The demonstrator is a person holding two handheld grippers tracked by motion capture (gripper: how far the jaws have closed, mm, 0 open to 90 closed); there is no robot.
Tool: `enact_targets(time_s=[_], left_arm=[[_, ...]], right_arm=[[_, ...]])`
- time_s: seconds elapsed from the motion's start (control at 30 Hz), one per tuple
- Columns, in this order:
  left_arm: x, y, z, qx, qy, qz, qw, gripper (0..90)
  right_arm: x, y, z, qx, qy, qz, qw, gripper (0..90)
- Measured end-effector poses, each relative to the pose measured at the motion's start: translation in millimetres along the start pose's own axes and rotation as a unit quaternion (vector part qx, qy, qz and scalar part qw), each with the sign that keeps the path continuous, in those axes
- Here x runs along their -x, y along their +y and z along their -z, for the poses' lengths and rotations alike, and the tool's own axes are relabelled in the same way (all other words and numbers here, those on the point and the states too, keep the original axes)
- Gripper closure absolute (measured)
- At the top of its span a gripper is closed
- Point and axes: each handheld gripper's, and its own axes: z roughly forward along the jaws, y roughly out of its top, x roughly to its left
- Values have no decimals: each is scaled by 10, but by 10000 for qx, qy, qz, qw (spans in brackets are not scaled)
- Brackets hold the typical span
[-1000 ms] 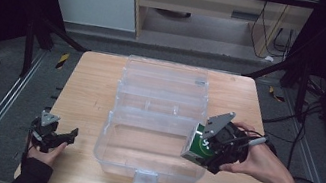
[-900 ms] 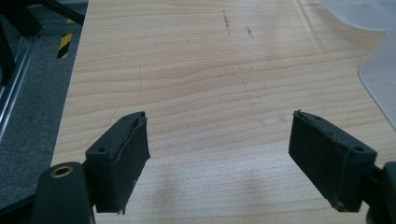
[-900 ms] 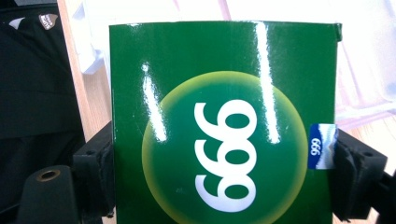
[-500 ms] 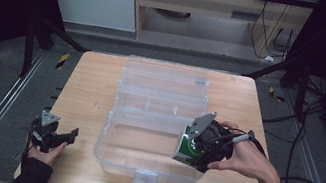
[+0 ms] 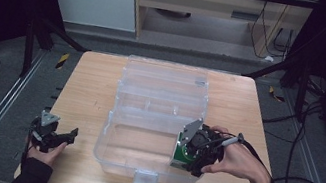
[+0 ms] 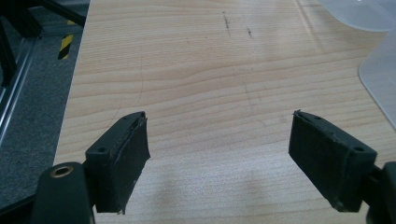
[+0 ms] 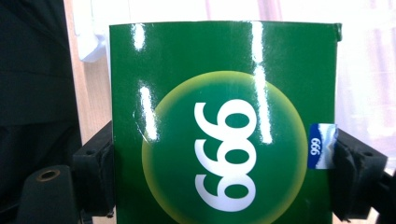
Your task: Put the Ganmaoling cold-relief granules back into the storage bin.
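The right gripper (image 5: 186,157) is clamped on a green box (image 7: 224,121), holding it by its two narrow sides just above the near right corner of the clear plastic bin (image 5: 156,116). I judge the box light and stiff but thin-walled, with a glossy, slippery face, so a grip on the side edges suits it. Its bottom is cut off. The left gripper (image 6: 219,158) stands wide and empty over the bench (image 6: 196,70), well left of the bin.

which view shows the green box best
The right gripper view: the green box faces the camera, its white 999 print readable, clamped between the tongs. The high view shows a small green corner; the left gripper view shows bare table.
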Motion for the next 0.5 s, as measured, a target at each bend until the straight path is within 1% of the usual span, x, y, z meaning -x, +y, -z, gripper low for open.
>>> enact_targets(time_s=[0.13,0.2,0.37,0.43,0.5], left_arm=[[-1,0,0,-2,5,-2,10000,192],[-2,1,2,-3,7,-2,10000,192],[-2,0,3,6,7,2,10000,192],[-1,0,1,3,6,-1,10000,192],[1,1,0,3,5,1,10000,192]], right_arm=[[-3,-21,-48,-72,6,1,10000,161],[-17,-8,-73,-98,74,56,9999,161],[-10,-21,-85,-5,89,22,10000,160],[-4,-57,-90,113,155,-110,9998,161],[-1,-65,-92,140,159,-113,9997,161]])
